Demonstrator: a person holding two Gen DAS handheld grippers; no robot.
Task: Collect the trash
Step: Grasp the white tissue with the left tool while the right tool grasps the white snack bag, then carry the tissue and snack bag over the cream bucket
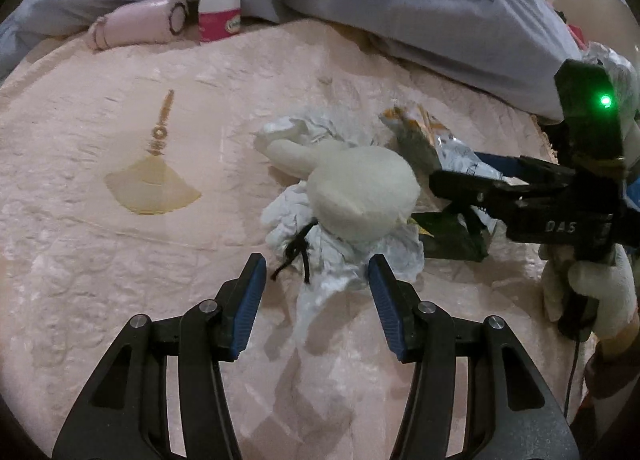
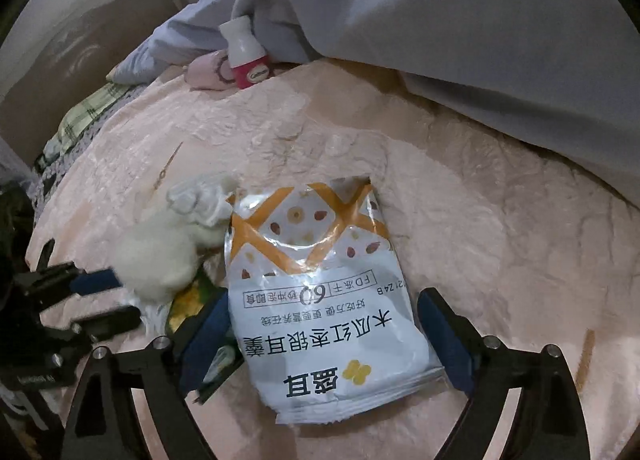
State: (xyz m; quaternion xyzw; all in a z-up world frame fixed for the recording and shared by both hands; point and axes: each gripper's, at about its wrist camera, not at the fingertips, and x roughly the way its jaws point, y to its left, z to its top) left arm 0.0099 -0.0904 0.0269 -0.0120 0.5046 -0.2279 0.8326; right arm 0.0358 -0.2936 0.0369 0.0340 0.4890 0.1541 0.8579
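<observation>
So, trash heaped mid-bed on the pink bedspread (image 1: 120, 268): crumpled paper (image 1: 332, 260), white stuffed sock (image 1: 360, 196) on top, snack bag (image 2: 320, 280) at 3 o'clock of it. Left gripper (image 1: 316, 288) hovering with jaws apart around the paper's near edge, not pinching. Right gripper (image 2: 324, 332) spread wide either side of the snack bag, pads not pressing. Little bottle (image 1: 219, 0) up at 11 o'clock by the grey blanket (image 1: 400, 0).

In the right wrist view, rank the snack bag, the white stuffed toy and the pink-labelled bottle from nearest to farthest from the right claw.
1. Snack bag, between the open right claw fingers.
2. White stuffed toy, to the left.
3. Pink-labelled bottle, far back by the grey blanket.
</observation>
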